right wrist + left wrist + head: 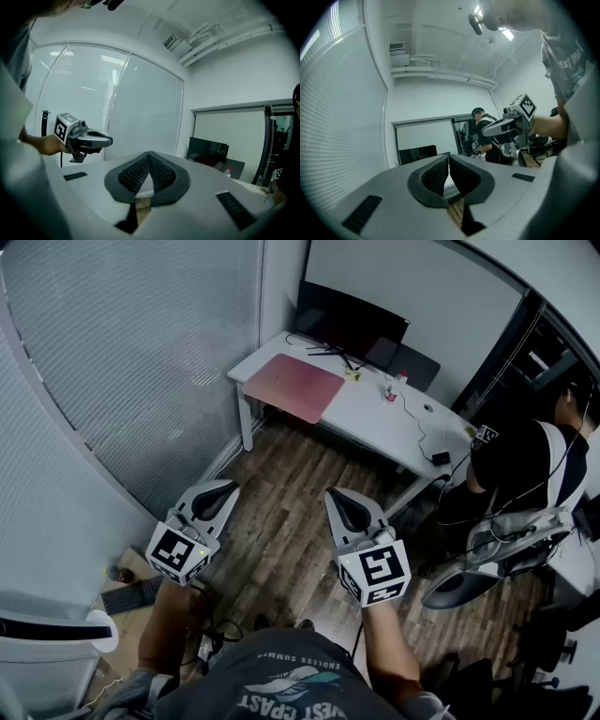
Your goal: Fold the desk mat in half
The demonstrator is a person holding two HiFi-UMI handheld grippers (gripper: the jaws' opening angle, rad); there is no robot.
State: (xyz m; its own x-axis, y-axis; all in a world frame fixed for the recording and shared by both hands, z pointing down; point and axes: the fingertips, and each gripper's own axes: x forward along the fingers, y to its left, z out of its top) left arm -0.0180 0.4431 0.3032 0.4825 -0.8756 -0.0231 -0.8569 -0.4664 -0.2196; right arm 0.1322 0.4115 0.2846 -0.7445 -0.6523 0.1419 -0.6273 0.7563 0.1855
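Note:
A pink desk mat (293,385) lies flat on the left end of a white desk (370,413) across the room, in the head view. Both grippers are held well short of it over the wooden floor. My left gripper (228,487) is shut with nothing in it, its marker cube near my left hand. My right gripper (334,495) is shut and empty too. The left gripper view shows its closed jaws (449,157) and the right gripper (487,132) beyond. The right gripper view shows closed jaws (150,157) and the left gripper (108,139) at the left.
A dark monitor (349,322), a small bottle (390,390) and cables sit on the desk. A person in black (525,460) stands at the right by an office chair (487,554). Blinds on glass walls (131,362) run along the left. A keyboard (131,594) lies on the floor.

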